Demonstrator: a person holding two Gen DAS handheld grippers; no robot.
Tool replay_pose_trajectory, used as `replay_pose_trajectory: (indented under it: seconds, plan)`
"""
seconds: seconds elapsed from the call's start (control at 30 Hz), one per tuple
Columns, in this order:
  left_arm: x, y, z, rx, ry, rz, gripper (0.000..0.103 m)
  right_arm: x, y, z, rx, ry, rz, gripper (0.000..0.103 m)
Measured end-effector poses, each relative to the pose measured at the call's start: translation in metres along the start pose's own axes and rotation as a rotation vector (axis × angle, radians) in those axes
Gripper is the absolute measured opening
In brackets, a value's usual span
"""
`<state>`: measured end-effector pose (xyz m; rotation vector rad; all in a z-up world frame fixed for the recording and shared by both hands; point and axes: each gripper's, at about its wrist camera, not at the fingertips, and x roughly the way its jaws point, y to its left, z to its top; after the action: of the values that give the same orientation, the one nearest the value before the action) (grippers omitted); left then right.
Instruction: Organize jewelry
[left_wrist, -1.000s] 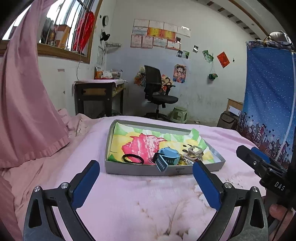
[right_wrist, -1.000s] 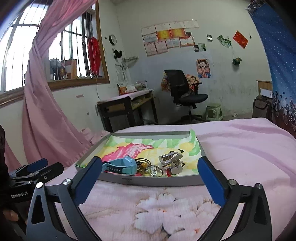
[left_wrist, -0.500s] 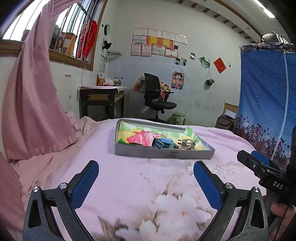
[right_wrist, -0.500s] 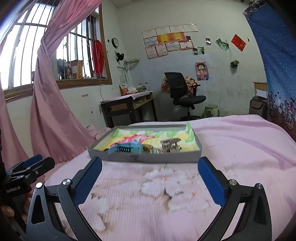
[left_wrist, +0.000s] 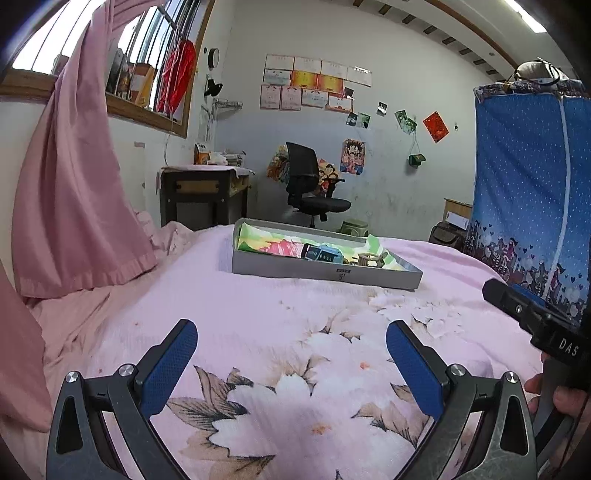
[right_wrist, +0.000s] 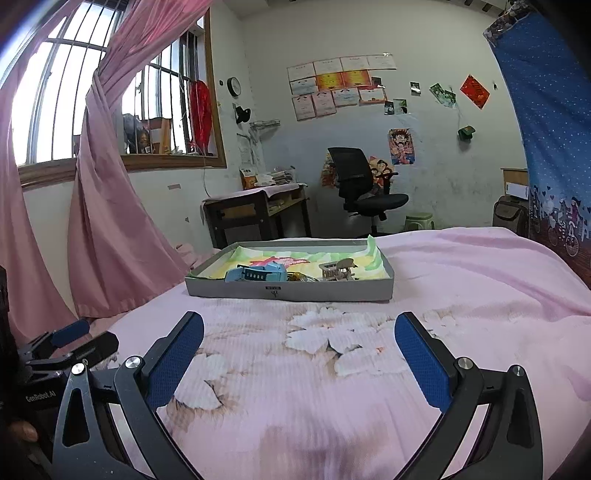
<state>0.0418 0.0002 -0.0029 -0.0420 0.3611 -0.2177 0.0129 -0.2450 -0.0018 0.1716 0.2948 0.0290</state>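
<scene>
— Reaching in now, your left gripper (left_wrist: 291, 350) and right gripper (right_wrist: 299, 343) gape empty, well short of the gray tray (right_wrist: 288, 290) on the bed (right_wrist: 461, 266).

— Risk?

— Tangled pieces beside the blue watch (right_wrist: 256, 275); you could snag several.

A shallow grey tray (right_wrist: 291, 291) lined with a bright yellow, green and pink sheet lies flat on the pink floral bedspread. Inside, near its front wall, a light blue watch (right_wrist: 256, 274) lies on its side; beside it sit tangled gold-coloured pieces (right_wrist: 301, 277), then a beige hair claw (right_wrist: 338, 269).
</scene>
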Motion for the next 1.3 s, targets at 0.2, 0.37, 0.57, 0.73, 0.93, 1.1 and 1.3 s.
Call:
replay_pose_trajectory:
  seconds: [0.2, 0.37, 0.57, 0.73, 0.93, 1.1, 1.3]
  plan:
    - [-0.002, -0.004, -0.004, 0.005, -0.006, 0.014, 0.103, -0.001, -0.002, -0.004, -0.009, 0.011, -0.013, 0.102]
    - [0.001, -0.005, -0.007, 0.005, 0.013, 0.012, 0.103, 0.004, -0.003, -0.006, -0.009, 0.032, -0.017, 0.102]
    - [0.000, -0.006, -0.009, 0.006, 0.010, 0.021, 0.103, 0.009, 0.000, -0.010, -0.012, 0.049, -0.020, 0.102]
    - [0.000, -0.006, -0.009, 0.009, 0.009, 0.019, 0.103, 0.010, -0.001, -0.012, -0.010, 0.050, -0.019, 0.102]
    - [-0.001, -0.005, -0.008, 0.011, 0.007, 0.019, 0.103, 0.011, -0.001, -0.012, -0.010, 0.052, -0.019, 0.102]
    - [-0.001, -0.005, -0.008, 0.012, 0.006, 0.019, 0.103, 0.011, -0.001, -0.013, -0.011, 0.052, -0.020, 0.102]
    - [-0.001, -0.005, -0.008, 0.013, 0.007, 0.019, 0.103, 0.011, -0.001, -0.012, -0.010, 0.051, -0.019, 0.102]
